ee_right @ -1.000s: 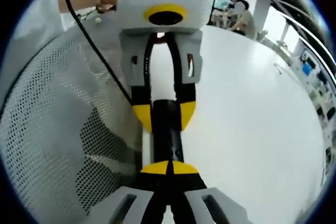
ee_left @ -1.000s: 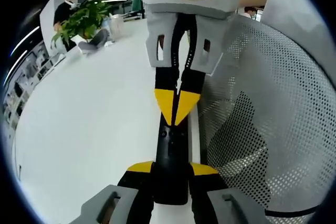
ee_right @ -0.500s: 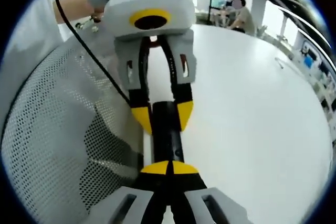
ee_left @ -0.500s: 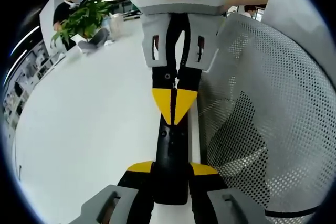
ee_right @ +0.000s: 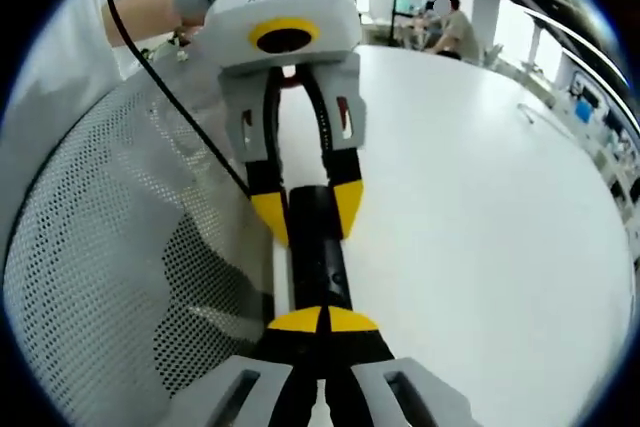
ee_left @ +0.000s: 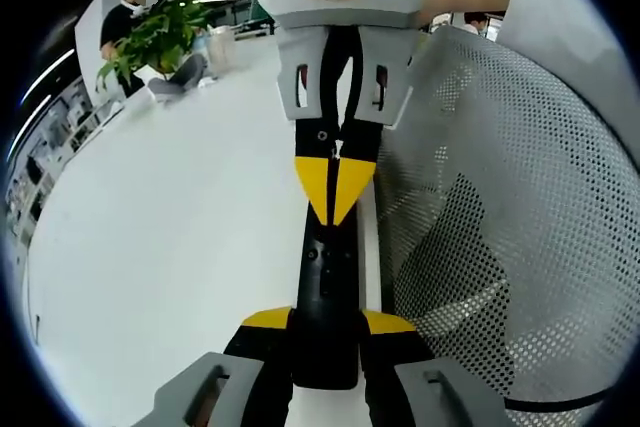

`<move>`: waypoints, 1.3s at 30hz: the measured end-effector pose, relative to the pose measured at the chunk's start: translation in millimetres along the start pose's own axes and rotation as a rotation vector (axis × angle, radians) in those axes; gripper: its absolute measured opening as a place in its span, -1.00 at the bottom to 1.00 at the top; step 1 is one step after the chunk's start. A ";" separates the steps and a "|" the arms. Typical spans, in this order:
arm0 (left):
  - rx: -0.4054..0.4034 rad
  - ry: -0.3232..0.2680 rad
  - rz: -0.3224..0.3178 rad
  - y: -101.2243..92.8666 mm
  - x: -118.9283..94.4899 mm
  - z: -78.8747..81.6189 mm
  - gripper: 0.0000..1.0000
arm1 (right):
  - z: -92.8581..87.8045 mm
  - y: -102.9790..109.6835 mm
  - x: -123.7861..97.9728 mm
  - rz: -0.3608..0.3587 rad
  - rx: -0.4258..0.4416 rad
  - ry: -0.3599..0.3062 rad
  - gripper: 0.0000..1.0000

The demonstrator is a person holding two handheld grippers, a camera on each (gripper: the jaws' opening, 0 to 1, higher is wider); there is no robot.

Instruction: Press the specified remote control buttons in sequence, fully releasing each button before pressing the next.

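A slim black remote [ee_left: 325, 272] lies lengthwise between the two grippers, above the white table's edge. My left gripper [ee_left: 327, 322] is shut on its near end, one yellow fingertip on each side. My right gripper [ee_left: 335, 192] reaches in from the top, shut, with its yellow tips together and pointing at the remote's far end; I cannot tell whether they touch it. In the right gripper view, the right gripper [ee_right: 322, 321] stands shut over the remote [ee_right: 320, 262], and the left gripper [ee_right: 308, 209] clamps the other end.
The white table [ee_left: 180, 207] spreads to the left. A white mesh chair back [ee_left: 510, 207] stands close beside the remote, also seen as a chair back [ee_right: 110, 237]. A potted plant [ee_left: 155, 37] and seated people are at the far edge. A black cable [ee_right: 180, 107] hangs from the left gripper.
The right gripper's shut tips have drawn back slightly along the remote, showing a little more of its face. The left gripper keeps its hold.
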State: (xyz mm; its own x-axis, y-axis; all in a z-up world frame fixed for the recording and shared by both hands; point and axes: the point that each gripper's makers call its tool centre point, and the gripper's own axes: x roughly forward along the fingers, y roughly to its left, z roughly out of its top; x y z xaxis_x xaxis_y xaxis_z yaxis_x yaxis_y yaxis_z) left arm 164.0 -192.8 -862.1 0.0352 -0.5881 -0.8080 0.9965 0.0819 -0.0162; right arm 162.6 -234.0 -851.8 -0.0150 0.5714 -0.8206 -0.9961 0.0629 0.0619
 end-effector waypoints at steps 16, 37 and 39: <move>0.033 0.020 -0.027 -0.4 -0.2 -0.9 -0.51 | 0.9 -1.8 2.0 -0.035 0.095 -0.015 -1.00; 0.032 0.009 -0.029 -1.2 -0.4 -0.4 -0.51 | -7.8 -0.5 -6.9 -0.089 0.096 -0.042 -1.00; 0.030 0.007 -0.028 -1.1 -0.6 -0.6 -0.51 | -8.0 -0.2 -6.3 -0.089 0.007 -0.001 -1.00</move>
State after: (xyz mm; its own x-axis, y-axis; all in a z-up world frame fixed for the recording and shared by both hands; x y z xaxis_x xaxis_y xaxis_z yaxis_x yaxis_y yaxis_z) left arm 162.9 -192.1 -861.9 0.0069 -0.5839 -0.8118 0.9989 0.0411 -0.0211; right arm 162.1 -244.2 -851.1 0.0737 0.5643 -0.8223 -0.9929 0.1191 -0.0072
